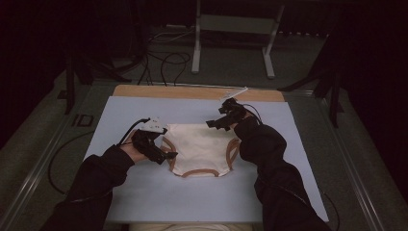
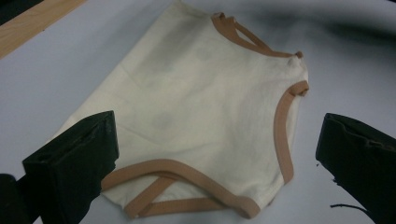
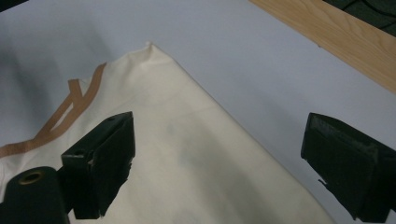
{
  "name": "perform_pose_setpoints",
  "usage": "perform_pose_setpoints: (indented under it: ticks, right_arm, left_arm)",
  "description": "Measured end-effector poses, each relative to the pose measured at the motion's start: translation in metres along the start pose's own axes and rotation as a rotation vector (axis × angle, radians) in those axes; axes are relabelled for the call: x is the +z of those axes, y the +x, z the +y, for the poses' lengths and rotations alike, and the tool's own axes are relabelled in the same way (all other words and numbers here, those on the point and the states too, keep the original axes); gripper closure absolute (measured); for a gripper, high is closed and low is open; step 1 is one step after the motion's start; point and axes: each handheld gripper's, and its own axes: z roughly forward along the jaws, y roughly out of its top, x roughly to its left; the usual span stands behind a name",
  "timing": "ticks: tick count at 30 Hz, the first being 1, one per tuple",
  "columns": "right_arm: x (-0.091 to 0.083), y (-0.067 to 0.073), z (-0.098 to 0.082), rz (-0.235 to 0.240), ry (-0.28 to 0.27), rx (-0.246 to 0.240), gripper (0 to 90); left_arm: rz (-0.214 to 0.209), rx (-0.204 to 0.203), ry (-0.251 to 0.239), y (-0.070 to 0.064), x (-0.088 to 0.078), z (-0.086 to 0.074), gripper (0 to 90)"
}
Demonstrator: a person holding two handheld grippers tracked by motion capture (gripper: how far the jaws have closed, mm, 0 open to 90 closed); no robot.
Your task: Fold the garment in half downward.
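A small cream garment (image 1: pixel 198 148) with tan-brown trim lies folded flat on the light blue mat (image 1: pixel 125 192), its trimmed openings at the sides and the near edge. My left gripper (image 1: pixel 166 155) hovers at the garment's left edge, open, jaws wide apart with the brown-trimmed hem (image 2: pixel 187 186) between and beyond them. My right gripper (image 1: pixel 215 123) is open at the garment's far right corner. In the right gripper view the cream cloth (image 3: pixel 196 149) and its folded far edge lie between the spread jaws. Neither gripper holds anything.
A wooden strip (image 1: pixel 192 92) borders the mat's far edge, with a white object (image 1: pixel 236 92) lying on it. Beyond it are floor cables (image 1: pixel 163 62) and a white stand's legs (image 1: pixel 197 48). Metal rails (image 1: pixel 43 159) flank the table. Bare mat surrounds the garment.
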Motion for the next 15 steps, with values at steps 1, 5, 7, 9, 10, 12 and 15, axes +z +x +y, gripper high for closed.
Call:
perform_pose_setpoints:
  ticks: [1, 5, 7, 9, 10, 12, 15]
  right_arm:
    - [0.003, 0.002, 0.003, 0.008, -0.005, -0.001, 10.0]
    - [0.012, 0.008, 0.009, 0.024, -0.006, -0.006, 10.0]
    - [0.017, 0.011, 0.011, 0.025, 0.002, -0.01, 10.1]
    - [0.021, 0.013, 0.014, 0.034, 0.004, 0.0, 10.0]
    - [0.022, 0.014, 0.015, 0.036, 0.002, -0.005, 10.0]
    - [0.025, 0.016, 0.016, 0.041, 0.0, -0.009, 10.0]
    - [0.034, 0.023, 0.023, 0.056, 0.006, -0.019, 10.1]
  left_arm:
    - [0.001, 0.004, -0.001, -0.003, -0.001, -0.001, 0.0]
    - [-0.012, 0.016, 0.002, -0.011, -0.001, -0.004, 0.0]
    - [-0.015, 0.024, 0.004, -0.014, -0.001, -0.006, 0.0]
    - [-0.018, 0.03, 0.005, -0.018, -0.001, -0.007, 0.0]
    - [-0.026, 0.032, 0.002, -0.02, -0.001, -0.008, 0.0]
    - [-0.026, 0.033, 0.003, -0.021, -0.001, -0.009, 0.0]
    - [-0.035, 0.051, 0.008, -0.028, 0.0, -0.013, 0.0]
